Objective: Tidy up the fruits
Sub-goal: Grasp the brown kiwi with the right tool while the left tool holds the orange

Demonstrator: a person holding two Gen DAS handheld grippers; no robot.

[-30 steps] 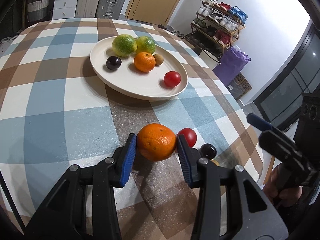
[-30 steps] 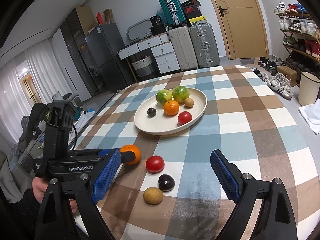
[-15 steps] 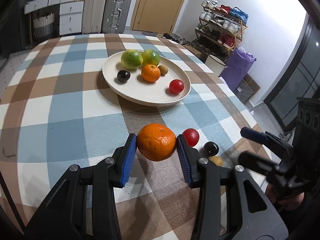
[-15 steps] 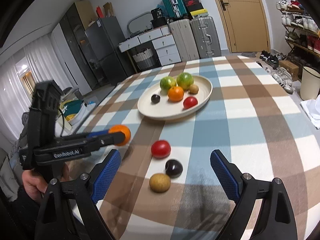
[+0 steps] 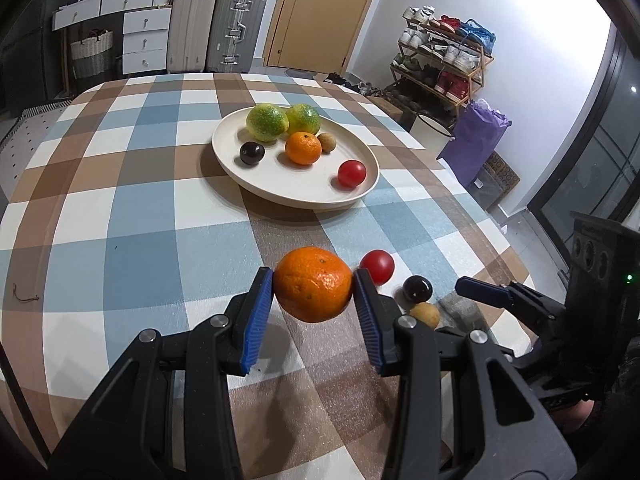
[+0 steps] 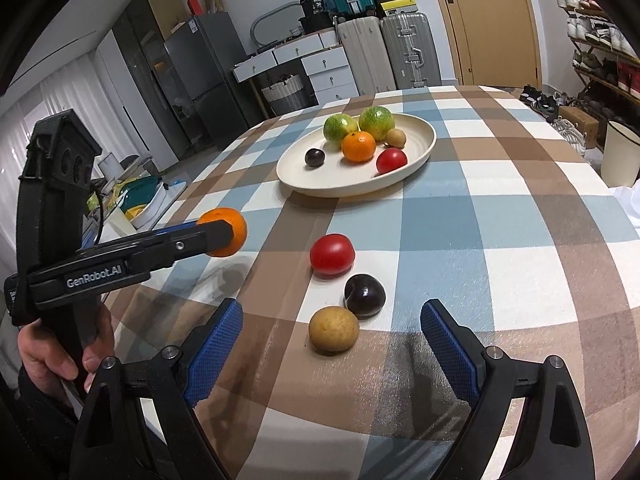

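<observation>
Left tool (image 5: pixel 313 285) clamped on orange (image 5: pixel 313 283), held clear above the desk (image 5: pixel 120 240); right tool (image 6: pixel 330 340) spread apart, holding nothing.

The desk carries a checked cloth. Ahead of both tools, well apart from them, sits the plate (image 5: pixel 280 192) with two green citrus (image 5: pixel 267 122), a second orange (image 5: pixel 303 147), a red tomato (image 5: pixel 351 173), a dark plum (image 5: pixel 251 153) and a small brown fruit (image 5: pixel 326 142). The clamped orange sits between the blue pads (image 5: pixel 256 320) of the left tool, its shadow on the cloth below. Just right of the left tool lie three loose fruits on the desk: a tomato (image 6: pixel 332 254), farthest from the right tool; a plum (image 6: pixel 365 295) behind it; and a brown fruit (image 6: pixel 333 329), nearest, lying just ahead of the gap between the right tool's pads (image 6: pixel 448 344). Plum and brown fruit are just beside each other.
</observation>
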